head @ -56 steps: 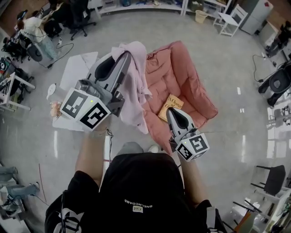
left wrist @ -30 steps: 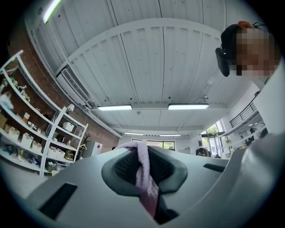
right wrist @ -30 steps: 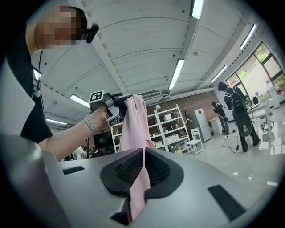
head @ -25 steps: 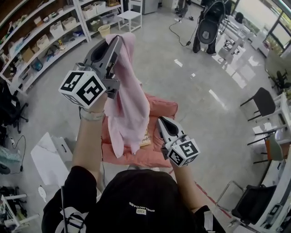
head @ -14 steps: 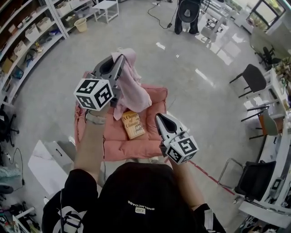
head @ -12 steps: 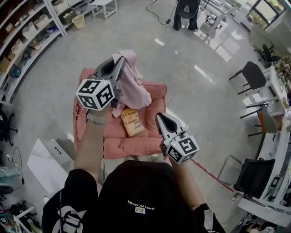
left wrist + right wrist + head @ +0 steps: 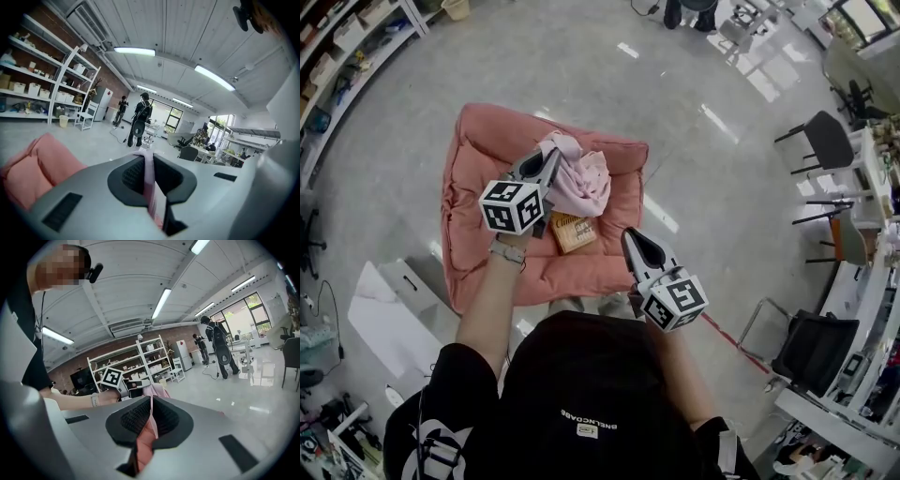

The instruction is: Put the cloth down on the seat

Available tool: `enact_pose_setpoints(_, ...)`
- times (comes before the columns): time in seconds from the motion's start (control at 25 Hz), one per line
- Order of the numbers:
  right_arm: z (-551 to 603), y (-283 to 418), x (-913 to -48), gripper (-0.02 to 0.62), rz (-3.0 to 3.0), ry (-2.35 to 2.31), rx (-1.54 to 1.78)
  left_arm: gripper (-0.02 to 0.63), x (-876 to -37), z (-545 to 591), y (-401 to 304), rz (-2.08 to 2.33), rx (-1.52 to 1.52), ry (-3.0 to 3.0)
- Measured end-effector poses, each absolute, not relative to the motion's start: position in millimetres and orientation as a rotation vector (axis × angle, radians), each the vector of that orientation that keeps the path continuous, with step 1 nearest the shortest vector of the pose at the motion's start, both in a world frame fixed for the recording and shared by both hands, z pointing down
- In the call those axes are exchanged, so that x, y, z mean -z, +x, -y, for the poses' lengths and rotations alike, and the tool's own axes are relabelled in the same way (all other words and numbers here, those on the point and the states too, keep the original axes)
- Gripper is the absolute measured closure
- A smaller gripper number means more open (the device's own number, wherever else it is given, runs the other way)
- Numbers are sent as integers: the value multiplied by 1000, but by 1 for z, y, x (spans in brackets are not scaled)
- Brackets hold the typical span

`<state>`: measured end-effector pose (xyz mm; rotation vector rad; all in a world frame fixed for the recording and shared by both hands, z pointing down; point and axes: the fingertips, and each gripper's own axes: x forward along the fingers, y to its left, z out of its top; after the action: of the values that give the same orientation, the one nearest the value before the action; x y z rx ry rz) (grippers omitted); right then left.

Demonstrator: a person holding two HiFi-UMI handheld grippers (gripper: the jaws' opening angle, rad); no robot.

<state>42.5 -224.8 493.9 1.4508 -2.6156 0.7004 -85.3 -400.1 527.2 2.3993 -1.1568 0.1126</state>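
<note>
Your left gripper's [image 7: 550,157] jaws are closing on the cloth [image 7: 587,184] over the seat [image 7: 476,155]; right gripper's [image 7: 631,235] jaws are together. Lower fully onto the seat, then release.

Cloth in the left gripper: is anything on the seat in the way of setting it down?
Yes. A book lies on the seat, partly under the hanging cloth. The left gripper is closing its fingers with the cloth pinched between them. Bare cushion shows to the book's left.

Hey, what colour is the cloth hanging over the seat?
The cloth is pale pink, lighter than what is below it; the head view shows it best.
</note>
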Motion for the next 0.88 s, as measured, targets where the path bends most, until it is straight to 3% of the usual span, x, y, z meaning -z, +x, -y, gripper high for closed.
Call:
enact_pose_setpoints(0.4,213,16,-550,560,2530,1394,-804,575,-670,364,-121,1137,-226,2214)
enact_pose_setpoints(0.88,196,8,-582,560,2441,1354,-874,575,-781,331,-129,1091,-433,2107)
